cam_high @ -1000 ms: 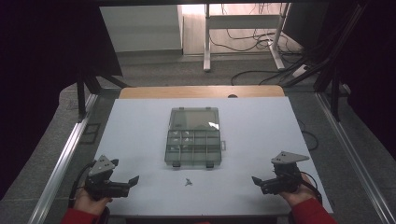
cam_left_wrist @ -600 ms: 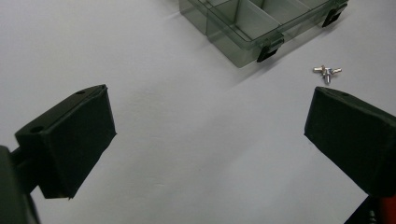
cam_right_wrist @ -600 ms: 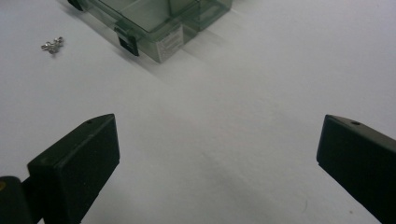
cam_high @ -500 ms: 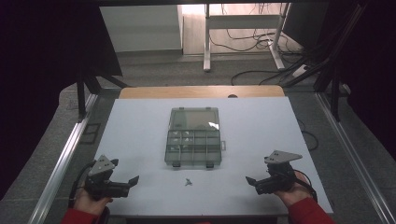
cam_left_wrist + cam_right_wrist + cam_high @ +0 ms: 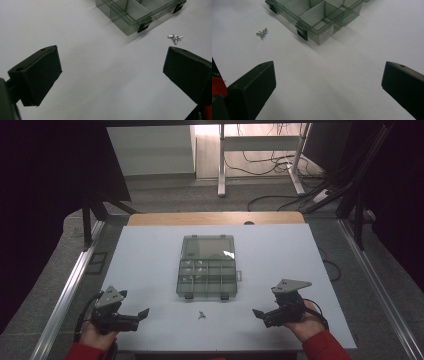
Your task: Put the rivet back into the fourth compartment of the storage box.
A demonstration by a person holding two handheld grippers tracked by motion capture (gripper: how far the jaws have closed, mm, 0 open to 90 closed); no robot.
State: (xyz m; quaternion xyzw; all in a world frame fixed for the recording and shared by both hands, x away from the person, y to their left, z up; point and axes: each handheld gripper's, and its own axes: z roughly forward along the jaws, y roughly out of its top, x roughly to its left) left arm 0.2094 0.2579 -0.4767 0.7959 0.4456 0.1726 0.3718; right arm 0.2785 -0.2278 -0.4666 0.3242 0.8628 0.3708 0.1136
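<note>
- Clear organizer box lies open mid-tabletop; tiny screws just before it.
- Left gripper and right gripper flank them, fingers spread, empty.
- Advice: approach the screws low, pinch gently.

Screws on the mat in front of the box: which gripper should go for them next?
Probably right. The screws lie between both open grippers; the right gripper looks slightly nearer than the left gripper, with its jaws pointing toward them. The margin is small.

tiny fasteners (kind unclear), box cropped
</note>
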